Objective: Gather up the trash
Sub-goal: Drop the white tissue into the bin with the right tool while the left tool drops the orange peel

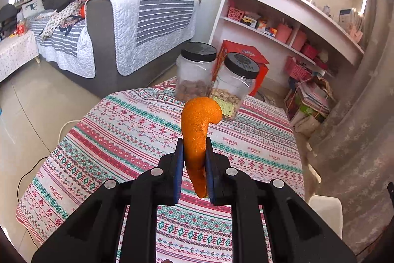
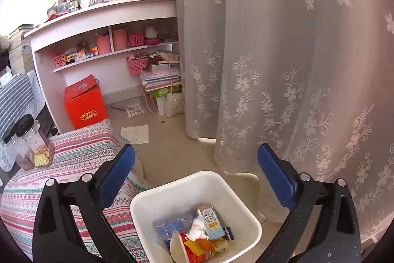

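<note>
The lower end of the orange peel (image 1: 197, 137) sits between the blue pads of the left gripper (image 1: 194, 152), so part of its length is covered; its curled upper tip also overlaps the base of the two black-lidded jars (image 1: 216, 80), whose contents can only be made out as brownish and pale pieces. The left gripper is clamped on the peel, holding it upright above the patterned cloth of the worktop (image 1: 110, 130), nearer the camera than the jars.

In the right wrist view the white trash bin (image 2: 236, 191) stands on the floor just right of the worktop, its near rim cut off by the picture's bottom edge. Inside lie a small carton (image 2: 209, 221), a crumpled tissue, a red cup and a blue item too blurred to name. The right gripper (image 2: 195, 159) hangs over the bin with its jaws spread wide and nothing between them, touching nothing. The flowered curtain (image 2: 295, 53) hides whatever lies behind the bin.
</note>
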The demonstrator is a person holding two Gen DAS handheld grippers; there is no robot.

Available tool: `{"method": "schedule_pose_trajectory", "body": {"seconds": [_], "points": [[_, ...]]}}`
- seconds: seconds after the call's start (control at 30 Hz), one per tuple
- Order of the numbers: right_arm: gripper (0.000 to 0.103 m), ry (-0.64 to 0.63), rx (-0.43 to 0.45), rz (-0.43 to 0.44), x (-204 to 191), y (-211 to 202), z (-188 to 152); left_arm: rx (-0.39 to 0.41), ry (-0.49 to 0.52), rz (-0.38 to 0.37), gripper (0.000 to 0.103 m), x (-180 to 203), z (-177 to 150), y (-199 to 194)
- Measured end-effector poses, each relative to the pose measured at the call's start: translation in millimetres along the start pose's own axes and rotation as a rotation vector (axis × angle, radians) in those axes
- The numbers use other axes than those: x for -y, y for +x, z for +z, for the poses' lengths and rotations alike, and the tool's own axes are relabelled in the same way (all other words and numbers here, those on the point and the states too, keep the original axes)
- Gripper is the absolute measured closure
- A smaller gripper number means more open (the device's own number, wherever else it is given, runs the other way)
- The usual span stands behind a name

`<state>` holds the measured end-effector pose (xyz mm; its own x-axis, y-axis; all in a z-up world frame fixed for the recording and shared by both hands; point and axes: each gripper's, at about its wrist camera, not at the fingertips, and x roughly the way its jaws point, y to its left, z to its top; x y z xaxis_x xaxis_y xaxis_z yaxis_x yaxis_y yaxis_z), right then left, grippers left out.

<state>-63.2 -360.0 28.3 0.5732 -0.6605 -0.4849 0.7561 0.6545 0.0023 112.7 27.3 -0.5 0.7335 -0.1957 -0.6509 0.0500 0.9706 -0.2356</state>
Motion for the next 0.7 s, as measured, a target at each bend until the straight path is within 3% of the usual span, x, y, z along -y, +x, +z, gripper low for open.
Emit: {"method": "schedule_pose_trajectory", "body": {"seconds": [0.17,0.37,0.7], "points": [[0.007,0.072,-0.017,-0.012,32.1,-4.7,-3.7,-0.03,0.122,-0.104,0.087,49.6,-10.7,-8.5],[0.007,0.151,-0.021,-0.019,63.4,-9.2,3.3,-0.083,0.307,-0.243,0.087,138.8,-37.9,-18.3],[0.007,0.24,-0.036,-0.033,101.5,-13.3,3.2,-0.235,0.406,-0.473,0.086,277.3,-61.2,-8.6]]}}
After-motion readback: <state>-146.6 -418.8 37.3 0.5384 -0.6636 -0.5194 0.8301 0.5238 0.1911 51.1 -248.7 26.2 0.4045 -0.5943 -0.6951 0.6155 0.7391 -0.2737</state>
